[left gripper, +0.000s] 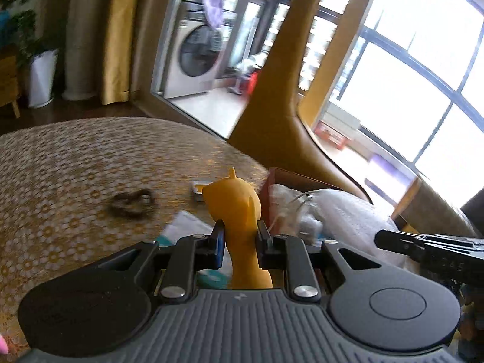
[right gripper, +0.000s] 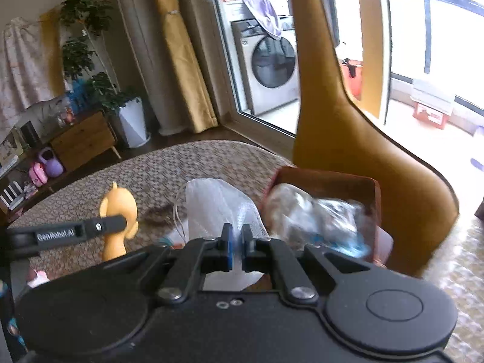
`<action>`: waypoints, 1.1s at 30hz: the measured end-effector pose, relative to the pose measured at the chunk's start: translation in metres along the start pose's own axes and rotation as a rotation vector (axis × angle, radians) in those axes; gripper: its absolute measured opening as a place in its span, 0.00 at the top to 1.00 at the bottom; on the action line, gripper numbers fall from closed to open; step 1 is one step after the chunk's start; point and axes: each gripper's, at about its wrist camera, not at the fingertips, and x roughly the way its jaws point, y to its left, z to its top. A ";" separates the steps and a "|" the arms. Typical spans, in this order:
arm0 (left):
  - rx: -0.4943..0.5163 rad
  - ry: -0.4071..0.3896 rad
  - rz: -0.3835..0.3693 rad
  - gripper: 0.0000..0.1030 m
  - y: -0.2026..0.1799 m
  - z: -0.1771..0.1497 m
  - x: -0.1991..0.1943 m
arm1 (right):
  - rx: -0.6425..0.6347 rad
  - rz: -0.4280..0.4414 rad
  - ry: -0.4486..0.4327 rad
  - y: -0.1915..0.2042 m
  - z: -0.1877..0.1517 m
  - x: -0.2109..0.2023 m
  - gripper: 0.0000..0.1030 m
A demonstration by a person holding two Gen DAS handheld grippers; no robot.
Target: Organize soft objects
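Both grippers are clamped on soft things above the patterned table. From the left wrist view, the left gripper point(left gripper: 240, 237) has its two fingers pressed against the narrow neck of a yellow rubber animal toy point(left gripper: 234, 202), held upright and lifted over the table point(left gripper: 60, 163). The right wrist view shows the same toy point(right gripper: 119, 208) from the side, with the left tool's black finger crossing it.

The right gripper point(right gripper: 237, 243) has its jaws nearly together, pinching a fold of white mesh bag point(right gripper: 214, 202) between the blue pads. From the left wrist view that bag point(left gripper: 341, 208) is a pale mound at the right, and only the tip of the right gripper point(left gripper: 423, 246) enters the picture.

Beyond the tools, a dark hair tie point(left gripper: 133, 201) lies on the tablecloth; in the right view it is a blurred smear point(right gripper: 157, 214) beside the mesh. A red-brown box point(right gripper: 332, 181) sits at the table's far edge, against a mustard chair point(right gripper: 348, 139), and crumpled clear plastic point(right gripper: 314, 211) fills it. Only the left view shows a small flat tin point(left gripper: 198, 189) behind the toy; only the right view shows a potted plant point(right gripper: 90, 60) and a wooden cabinet point(right gripper: 81, 139). Both show a washing machine point(right gripper: 269, 66) behind glass.
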 end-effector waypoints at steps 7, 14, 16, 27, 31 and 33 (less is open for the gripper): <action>0.106 0.053 -0.123 0.81 -0.056 0.001 0.014 | 0.026 -0.068 -0.016 -0.034 -0.008 -0.018 0.96; 0.192 0.110 -0.123 0.81 -0.098 0.004 0.049 | 0.082 -0.141 -0.046 -0.072 -0.006 -0.015 0.94; 0.207 0.122 -0.119 0.81 -0.104 0.006 0.061 | 0.088 -0.161 -0.055 -0.080 -0.006 -0.012 0.94; 0.254 0.202 -0.070 0.81 -0.118 0.021 0.135 | 0.175 -0.225 -0.022 -0.110 -0.006 0.038 0.93; 0.255 0.210 -0.045 0.81 -0.120 0.025 0.154 | 0.197 -0.237 -0.004 -0.113 -0.005 0.058 0.92; 0.249 0.217 -0.040 0.81 -0.120 0.025 0.162 | 0.209 -0.237 0.006 -0.114 -0.005 0.067 0.92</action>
